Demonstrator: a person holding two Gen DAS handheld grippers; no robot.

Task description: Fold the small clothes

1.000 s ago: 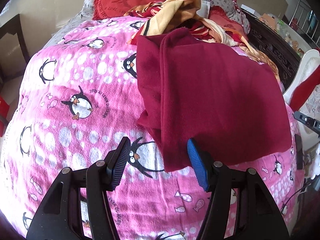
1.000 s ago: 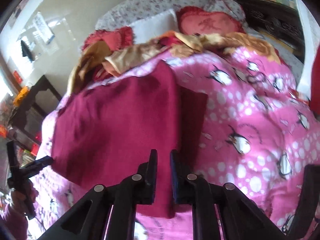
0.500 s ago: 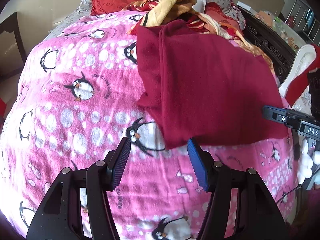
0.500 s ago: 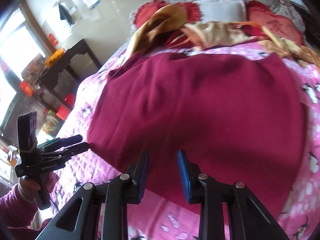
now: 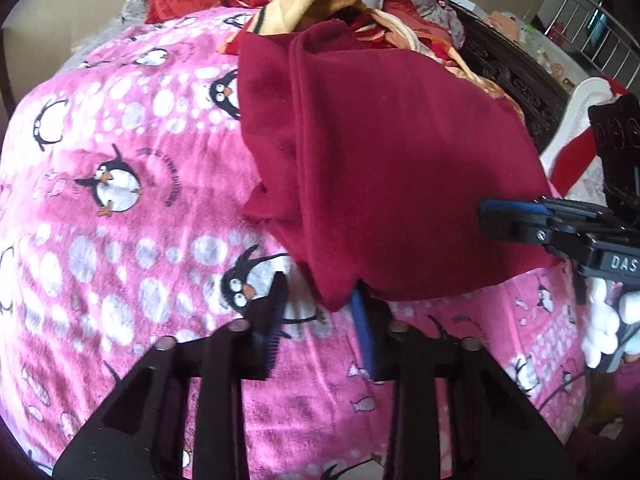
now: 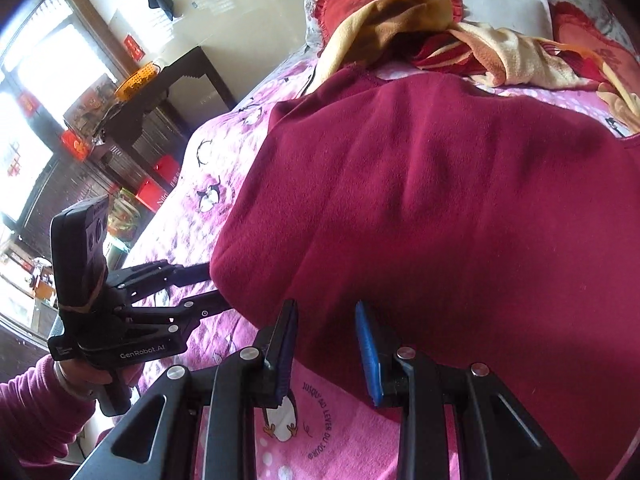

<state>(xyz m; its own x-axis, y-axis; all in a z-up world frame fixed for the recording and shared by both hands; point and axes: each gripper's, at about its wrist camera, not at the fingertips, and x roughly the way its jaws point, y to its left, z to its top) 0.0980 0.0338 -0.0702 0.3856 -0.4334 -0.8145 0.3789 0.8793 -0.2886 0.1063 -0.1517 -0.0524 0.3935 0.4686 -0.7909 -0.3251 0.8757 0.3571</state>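
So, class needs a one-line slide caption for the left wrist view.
Open left gripper at the near corner of a maroon cloth on a penguin blanket.

Left gripper (image 5: 320,320) jaws parted, near corner of the maroon garment (image 5: 392,168) hanging between them. Garment spreads ahead over the penguin blanket (image 5: 120,200). Right gripper (image 5: 516,220) at garment's right edge, state unclear.

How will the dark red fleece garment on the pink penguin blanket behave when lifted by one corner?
The dark red fleece garment will probably sag limply: it already wrinkles and drapes over the pink penguin blanket. Its stacked layers may slide apart. The fuzzy surface likely grips rather than slips.
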